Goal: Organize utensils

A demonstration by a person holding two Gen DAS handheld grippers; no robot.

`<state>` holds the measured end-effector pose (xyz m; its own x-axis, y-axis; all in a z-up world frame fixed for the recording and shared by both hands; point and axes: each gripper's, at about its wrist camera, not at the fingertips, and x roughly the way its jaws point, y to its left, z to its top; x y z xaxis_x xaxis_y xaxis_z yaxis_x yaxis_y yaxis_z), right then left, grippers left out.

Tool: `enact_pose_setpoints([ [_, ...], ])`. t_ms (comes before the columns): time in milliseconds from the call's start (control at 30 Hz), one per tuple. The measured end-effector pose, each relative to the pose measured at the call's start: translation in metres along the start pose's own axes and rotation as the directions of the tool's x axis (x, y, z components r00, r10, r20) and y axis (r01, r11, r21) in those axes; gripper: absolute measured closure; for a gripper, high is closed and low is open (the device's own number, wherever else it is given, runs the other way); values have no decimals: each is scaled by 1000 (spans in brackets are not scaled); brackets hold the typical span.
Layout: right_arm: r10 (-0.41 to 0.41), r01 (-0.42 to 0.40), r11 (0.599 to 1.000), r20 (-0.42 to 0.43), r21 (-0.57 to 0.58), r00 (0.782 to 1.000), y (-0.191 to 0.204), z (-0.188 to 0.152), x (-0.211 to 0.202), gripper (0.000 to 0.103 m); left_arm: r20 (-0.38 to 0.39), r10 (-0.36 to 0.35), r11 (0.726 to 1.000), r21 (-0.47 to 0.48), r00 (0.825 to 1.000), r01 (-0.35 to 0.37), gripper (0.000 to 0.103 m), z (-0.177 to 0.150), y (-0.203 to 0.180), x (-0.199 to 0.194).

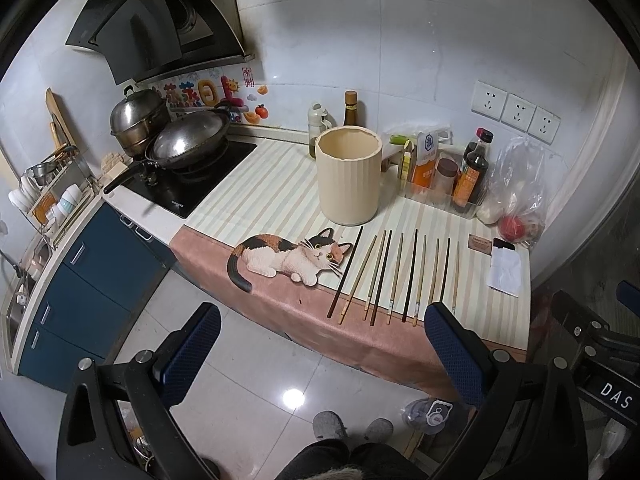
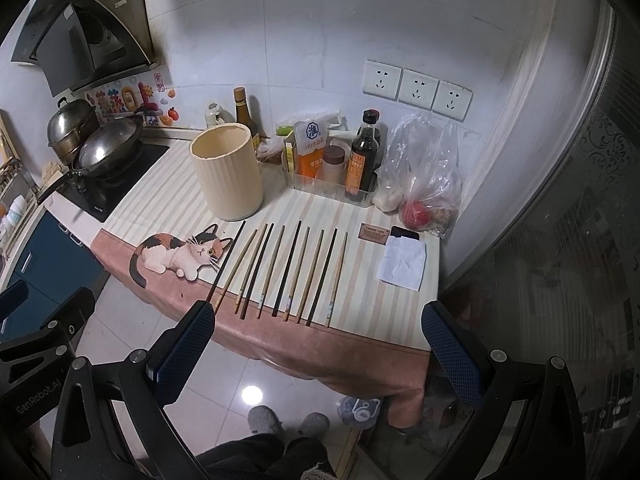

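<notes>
Several chopsticks point(image 1: 396, 276) point(image 2: 288, 270), some dark and some pale wood, lie side by side in a row on the striped cloth near the counter's front edge. A cream ribbed cylindrical holder point(image 1: 347, 176) point(image 2: 226, 172) stands upright and empty behind them. My left gripper point(image 1: 322, 324) is open and empty, held in front of and below the counter edge. My right gripper point(image 2: 318, 322) is open and empty, also in front of the counter edge, just short of the chopsticks' near ends.
A cat-print cloth point(image 1: 280, 200) covers the counter. Sauce bottles and packets in a clear tray point(image 2: 340, 160), a plastic bag with a tomato point(image 2: 424, 184) and a folded paper point(image 2: 404, 264) sit right. A wok point(image 1: 188, 144) and pot stand on the stove, left.
</notes>
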<state>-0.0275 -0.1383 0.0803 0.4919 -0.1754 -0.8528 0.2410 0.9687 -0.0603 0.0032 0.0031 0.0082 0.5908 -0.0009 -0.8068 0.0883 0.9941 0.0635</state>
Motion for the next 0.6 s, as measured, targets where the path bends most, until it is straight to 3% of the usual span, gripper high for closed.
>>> enact_pose_setpoints([
  [600, 0, 0, 1000, 7, 8, 1000, -2, 3, 1, 0, 10, -1, 1000, 6, 1000, 1, 0, 7, -3, -4],
])
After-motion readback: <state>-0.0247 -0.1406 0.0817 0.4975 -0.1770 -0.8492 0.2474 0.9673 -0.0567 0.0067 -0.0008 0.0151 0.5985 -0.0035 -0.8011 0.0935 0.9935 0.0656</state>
